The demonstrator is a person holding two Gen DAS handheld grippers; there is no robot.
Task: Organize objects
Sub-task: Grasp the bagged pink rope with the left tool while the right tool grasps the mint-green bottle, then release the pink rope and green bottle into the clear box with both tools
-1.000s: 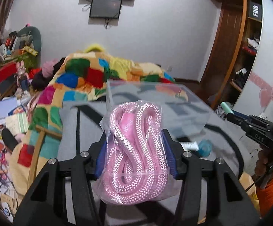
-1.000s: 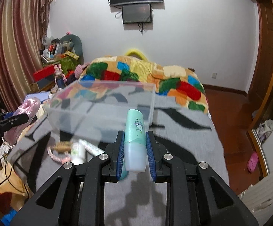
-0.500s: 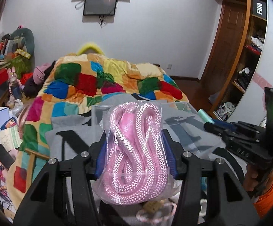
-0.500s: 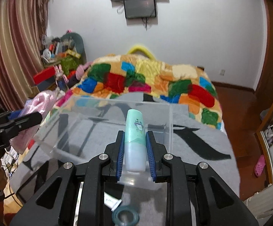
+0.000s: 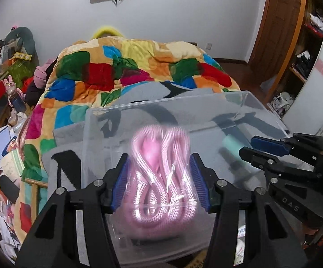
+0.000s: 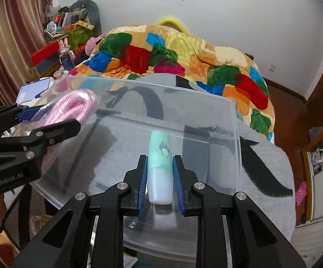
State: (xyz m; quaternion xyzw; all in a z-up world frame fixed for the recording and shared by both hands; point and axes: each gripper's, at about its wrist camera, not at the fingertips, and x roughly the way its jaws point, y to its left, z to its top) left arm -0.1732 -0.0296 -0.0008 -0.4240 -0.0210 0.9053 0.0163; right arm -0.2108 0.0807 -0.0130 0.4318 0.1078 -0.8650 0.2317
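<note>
My left gripper (image 5: 160, 178) is shut on a pink braided rope in a clear bag (image 5: 161, 174) and holds it over the near left part of a clear plastic bin (image 5: 161, 106). My right gripper (image 6: 160, 178) is shut on a mint-green and white bottle (image 6: 160, 167) and holds it over the same bin (image 6: 232, 116), near its front wall. In the right wrist view the left gripper (image 6: 49, 120) and the rope (image 6: 76, 107) show at the bin's left rim. In the left wrist view the right gripper (image 5: 266, 148) reaches in from the right with the bottle (image 5: 230, 141).
The bin stands on a grey blanket with black marks (image 6: 268, 163) on a bed with a patchwork quilt (image 5: 121, 67). Small items lie under the bin's near edge (image 5: 239, 241). Cluttered shelves and books (image 5: 3, 143) are at the left, a wardrobe (image 5: 295, 44) at the right.
Both grippers have moved forward and down over the bin, each still holding its object. The rope and the bottle now sit above the bin's inside, closer together.
</note>
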